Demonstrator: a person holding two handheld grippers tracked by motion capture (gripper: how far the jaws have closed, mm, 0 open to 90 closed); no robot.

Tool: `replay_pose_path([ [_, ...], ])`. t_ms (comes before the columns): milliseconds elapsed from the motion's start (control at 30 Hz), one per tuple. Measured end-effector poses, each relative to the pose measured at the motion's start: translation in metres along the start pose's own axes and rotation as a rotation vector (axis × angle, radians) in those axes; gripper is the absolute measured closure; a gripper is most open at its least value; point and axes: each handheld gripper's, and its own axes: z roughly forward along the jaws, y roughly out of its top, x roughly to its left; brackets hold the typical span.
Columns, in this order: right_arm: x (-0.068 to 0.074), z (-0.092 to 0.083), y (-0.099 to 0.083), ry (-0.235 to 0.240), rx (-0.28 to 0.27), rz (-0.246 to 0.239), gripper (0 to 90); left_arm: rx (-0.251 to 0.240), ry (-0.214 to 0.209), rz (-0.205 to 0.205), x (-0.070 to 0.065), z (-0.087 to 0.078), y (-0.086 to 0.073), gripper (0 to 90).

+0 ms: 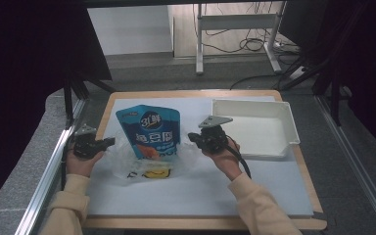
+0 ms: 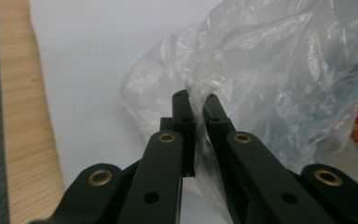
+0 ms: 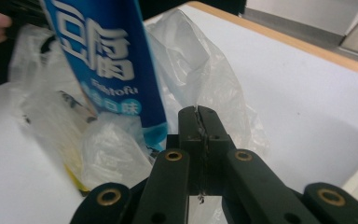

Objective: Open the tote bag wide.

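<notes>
**Thin bag film pinched from both sides: tearing and slipping are the risks**

The left tool (image 2: 196, 100) is seen with its jaws brought together on a fold of the clear plastic bag (image 2: 279, 79); the film runs down between the pads, though a narrow gap can be made out, so the hold may be shallow. The right tool (image 3: 199, 114) is fully closed, and a sliver of the same film is clamped in the seam between its jaws. In the high view the left tool (image 1: 108, 142) is placed at the bag's left edge and the right tool (image 1: 192, 136) at its right edge, with the bag (image 1: 149, 164) lying on the white worktop (image 1: 200, 191) between them.

A blue snack pouch (image 1: 149, 129) is lodged in the bag's mouth, its lower part inside the film and its upper part standing clear of it. A white tray (image 1: 254, 127) is set well apart to the right.

Several failures can be foreseen. If the tools are pulled apart too hard, the film could be stretched or torn at the pinch points. If the left hold is as shallow as it looks, the fold could be dragged out and that side of the mouth dropped. If the bag is lifted unevenly, the pouch could be tipped out over the lower side onto the worktop.
</notes>
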Motion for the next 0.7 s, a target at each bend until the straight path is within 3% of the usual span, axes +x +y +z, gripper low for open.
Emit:
replay_pose_path([
  [233, 0.004, 0.021, -0.009, -0.112, 0.066, -0.015, 88.8, 0.024, 0.009, -0.009, 0.001, 0.004, -0.008, 88.0],
  [333, 0.005, 0.029, -0.018, -0.135, 0.083, -0.007, 88.8, 0.038, 0.006, -0.012, 0.0, 0.007, -0.01, 88.0],
  [500, 0.009, 0.043, -0.037, -0.15, 0.123, 0.01, 88.8, 0.065, -0.005, -0.013, -0.004, 0.015, -0.015, 88.0],
  [700, 0.002, 0.053, -0.051, -0.153, 0.147, 0.053, 88.7, 0.095, 0.002, -0.011, -0.006, 0.024, -0.023, 88.1],
])
